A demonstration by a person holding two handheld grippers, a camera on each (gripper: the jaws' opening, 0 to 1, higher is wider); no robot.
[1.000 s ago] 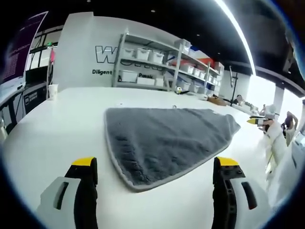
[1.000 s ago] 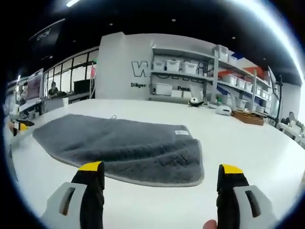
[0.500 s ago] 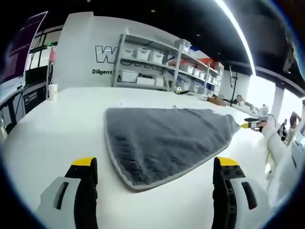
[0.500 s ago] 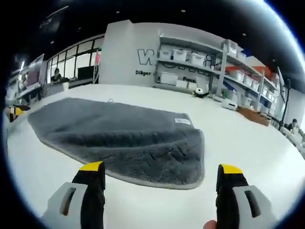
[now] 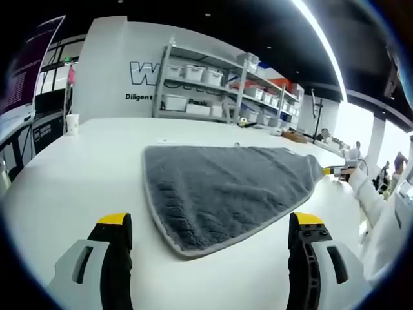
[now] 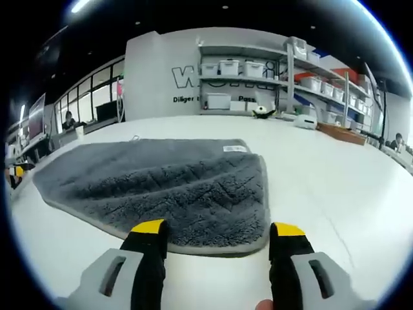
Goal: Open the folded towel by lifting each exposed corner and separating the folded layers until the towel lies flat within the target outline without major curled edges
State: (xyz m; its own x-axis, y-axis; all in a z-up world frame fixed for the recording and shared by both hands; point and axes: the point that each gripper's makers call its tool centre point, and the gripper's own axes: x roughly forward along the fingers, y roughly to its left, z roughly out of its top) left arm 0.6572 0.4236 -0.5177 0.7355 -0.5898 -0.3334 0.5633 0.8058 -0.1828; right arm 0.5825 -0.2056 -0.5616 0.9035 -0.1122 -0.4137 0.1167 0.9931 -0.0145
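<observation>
- The towel [image 6: 161, 187] lay folded on the white table [image 6: 335, 187], grey, with a pale stitched border; a small white label [image 6: 233, 148] sat near its far edge. I could make out no target outline on the tabletop.
- Seen from my left gripper view, the towel [image 5: 222, 190] tapered to a rounded corner pointing at me, that corner landing between the two jaws and a little ahead of them.
- My right gripper [image 6: 219, 234] hung low at the near rounded corner, jaws partly open, straddling the border edge — placed, I judged, to pinch the top layer there and peel it back. Nothing was between the jaws yet; whether the tips touched the cloth I could not tell.
- My left gripper [image 5: 210, 227] stood back from the towel, jaws wide apart and empty, close above bare table. I read it as waiting its turn, or ready to pin the lower layer.
- From the left gripper view the right gripper's yellow tip [image 5: 328, 171] showed just beside the towel's far corner, my sleeve [image 5: 381, 213] trailing behind it.
- Beyond the table: shelving [image 5: 213, 87] stacked with white bins against a lettered wall, and a paper cup [image 5: 71, 123] at the table's far left edge.
- Judgement — the unfolding had not started.
</observation>
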